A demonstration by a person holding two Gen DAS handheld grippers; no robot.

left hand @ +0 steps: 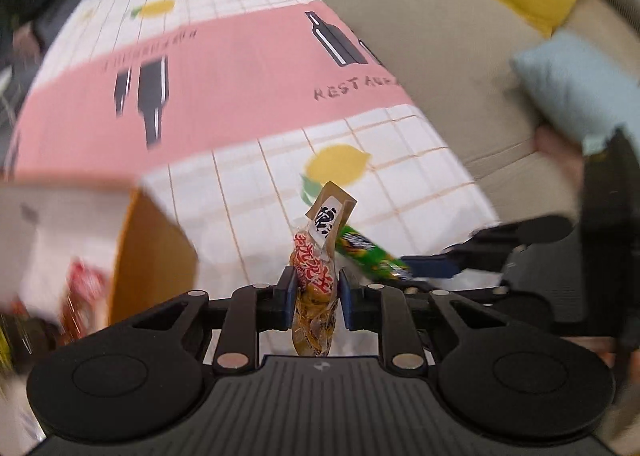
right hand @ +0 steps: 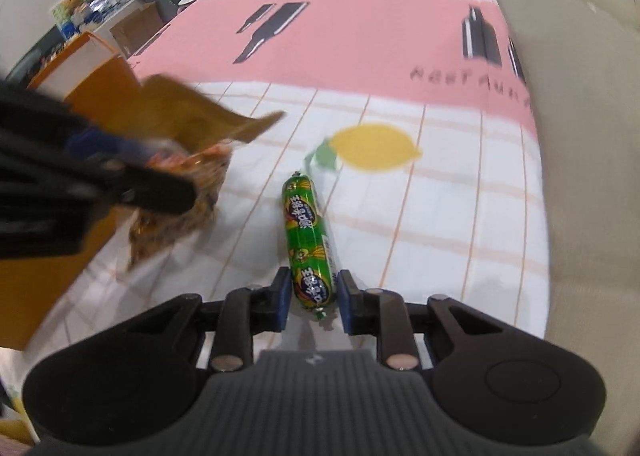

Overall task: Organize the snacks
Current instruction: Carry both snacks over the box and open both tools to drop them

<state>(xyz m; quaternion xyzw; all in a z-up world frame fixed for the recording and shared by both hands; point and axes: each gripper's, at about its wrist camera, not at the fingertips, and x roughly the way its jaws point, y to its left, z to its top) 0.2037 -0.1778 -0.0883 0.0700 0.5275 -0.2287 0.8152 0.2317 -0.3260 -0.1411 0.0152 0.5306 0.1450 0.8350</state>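
With the left gripper clenched on the clear snack bag above the cloth and the right gripper clamped on the green sausage, carry each steadily over the orange box before releasing.

the pink band of the tablecloth carried the word "restaura…" in dark hand-drawn capitals, cut off at the cloth's edge near the printed bottle, and a second line of small dark lettering further along the band was too blurred to read. the clear snack packet bore large red east asian characters and a white label with a bold black character on its brown header card, while the green sausage stick showed yellow and white east asian lettering in round badges, none of it clear enough to make out.
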